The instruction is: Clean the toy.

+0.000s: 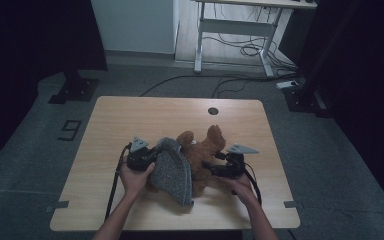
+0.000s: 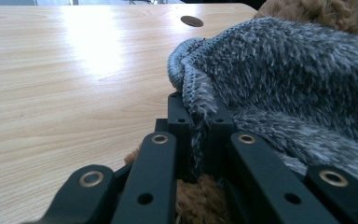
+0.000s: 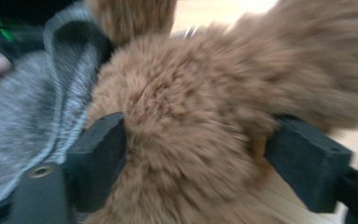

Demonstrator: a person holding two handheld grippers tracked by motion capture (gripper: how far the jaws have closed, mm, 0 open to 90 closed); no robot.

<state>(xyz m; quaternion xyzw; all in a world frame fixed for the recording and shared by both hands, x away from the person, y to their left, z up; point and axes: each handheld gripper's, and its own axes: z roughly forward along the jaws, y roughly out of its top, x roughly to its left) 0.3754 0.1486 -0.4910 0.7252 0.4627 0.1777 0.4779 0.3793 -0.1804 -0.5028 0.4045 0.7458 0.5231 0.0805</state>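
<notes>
Pale wooden table (image 1: pixel 130 120) stands on grey floor, with a white desk frame (image 1: pixel 235 30) at twelve o'clock beyond it. Near the table's six o'clock edge lies a brown plush toy (image 1: pixel 202 150), a grey knitted garment (image 1: pixel 175 172) draped over its nine o'clock side. The left gripper (image 2: pixel 199 123) is clamped on the garment's ribbed edge. The right gripper (image 3: pixel 196 154) has its jaws spread wide around the toy's fur, which lies between them.
</notes>
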